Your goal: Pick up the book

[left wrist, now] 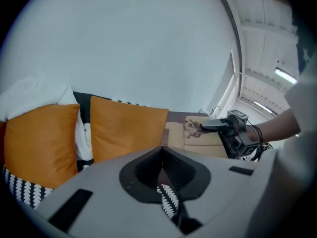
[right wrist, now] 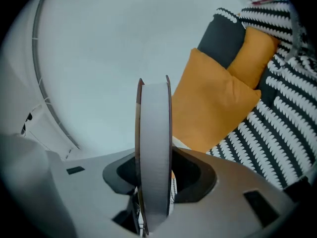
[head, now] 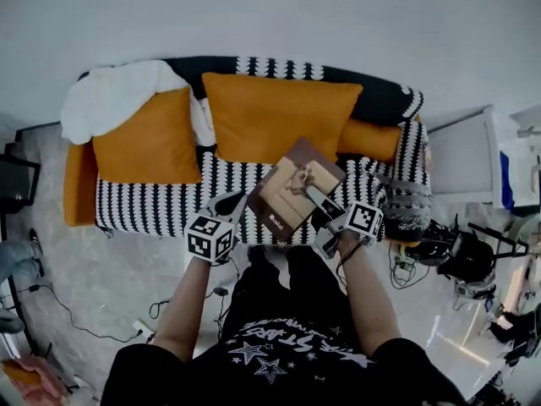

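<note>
Book held above the sofa, clamped in my right claw.
My right claw (head: 314, 194) grips the brown hardcover book (head: 283, 205) by one edge above the black-and-white patterned sofa (head: 161, 203), with open air around it. That claw's own view shows only the grey page block; the cover is cut off. My left claw (head: 232, 201) is clenched and empty, just beside the book. Plump orange cushions (head: 279, 117) sit behind.

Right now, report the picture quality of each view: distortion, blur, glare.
Head view: sharp, the sofa bows from the wide lens, glare on the floor at lower right. Left gripper view: black fisheye corners, the left tool soft, ceiling lamp flaring. Right gripper view: black corners, the book close and featureless.
</note>
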A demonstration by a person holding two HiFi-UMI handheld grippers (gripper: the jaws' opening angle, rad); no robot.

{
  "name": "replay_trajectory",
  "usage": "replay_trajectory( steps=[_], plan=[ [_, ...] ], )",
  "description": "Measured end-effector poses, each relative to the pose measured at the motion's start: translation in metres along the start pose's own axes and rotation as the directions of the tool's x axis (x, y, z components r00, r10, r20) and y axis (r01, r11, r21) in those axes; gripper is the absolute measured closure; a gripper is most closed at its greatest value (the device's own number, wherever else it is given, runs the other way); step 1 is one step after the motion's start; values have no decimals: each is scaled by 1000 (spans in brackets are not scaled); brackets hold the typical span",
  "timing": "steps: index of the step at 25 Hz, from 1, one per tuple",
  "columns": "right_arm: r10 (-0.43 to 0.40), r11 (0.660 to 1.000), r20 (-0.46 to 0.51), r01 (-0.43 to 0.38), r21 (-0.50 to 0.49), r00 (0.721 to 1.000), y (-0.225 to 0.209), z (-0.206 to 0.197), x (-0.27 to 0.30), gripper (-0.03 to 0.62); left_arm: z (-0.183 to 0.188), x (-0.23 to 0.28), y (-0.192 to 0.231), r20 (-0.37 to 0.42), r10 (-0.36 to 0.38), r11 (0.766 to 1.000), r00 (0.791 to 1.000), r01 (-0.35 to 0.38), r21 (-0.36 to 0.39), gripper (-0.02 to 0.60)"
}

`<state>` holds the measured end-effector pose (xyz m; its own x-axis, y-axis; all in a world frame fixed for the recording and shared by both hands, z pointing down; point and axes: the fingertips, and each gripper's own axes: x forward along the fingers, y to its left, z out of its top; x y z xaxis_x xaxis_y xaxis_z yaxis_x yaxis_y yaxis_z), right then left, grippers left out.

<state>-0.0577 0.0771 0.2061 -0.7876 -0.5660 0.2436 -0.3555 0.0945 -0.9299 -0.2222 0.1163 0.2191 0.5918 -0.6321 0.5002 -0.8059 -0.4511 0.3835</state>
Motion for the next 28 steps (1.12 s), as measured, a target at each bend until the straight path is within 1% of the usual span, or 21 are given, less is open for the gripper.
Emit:
replay_trajectory(
  steps=[5,9,11,13,15,17,20,22,24,26,28],
  plan=[
    [-12,998,-17,11,-69,1000,31,7,-19,432,16,-35,-7,58,33,999,998,-32,-6,574],
    [12,996,-33,-15,-92,999,42,12,-31,431,22,-60,-18,103,94,996,990,-93,-18,574],
    [26,993,-55,-32,-112,998,45,18,-43,432,28,-68,-32,138,128,991,982,-123,-49,574],
    [58,990,-82,-67,-120,995,51,22,-49,431,31,-76,-46,171,156,987,973,-148,-60,574],
    [94,986,-115,-109,-127,989,56,23,-56,431,29,-80,-58,180,184,983,966,-178,-48,574],
    [111,982,-140,-130,-138,984,56,28,-63,433,25,-83,-68,182,216,976,959,-212,-45,574],
    [130,982,-163,-150,-114,978,54,36,-74,433,22,-90,-84,201,268,963,942,-255,-87,574],
    [163,979,-177,-181,-95,971,52,44,-87,432,19,-91,-106,210,292,956,933,-275,-107,574],
    [193,974,-189,-212,-85,963,49,55,-106,431,20,-88,-133,214,312,950,926,-297,-100,574],
    [199,970,-202,-222,-100,959,44,66,-120,431,23,-87,-154,226,335,942,915,-323,-91,574],
    [205,965,-216,-235,-119,955,44,72,-125,433,26,-91,-165,246,357,934,901,-344,-97,574]
  ],
)
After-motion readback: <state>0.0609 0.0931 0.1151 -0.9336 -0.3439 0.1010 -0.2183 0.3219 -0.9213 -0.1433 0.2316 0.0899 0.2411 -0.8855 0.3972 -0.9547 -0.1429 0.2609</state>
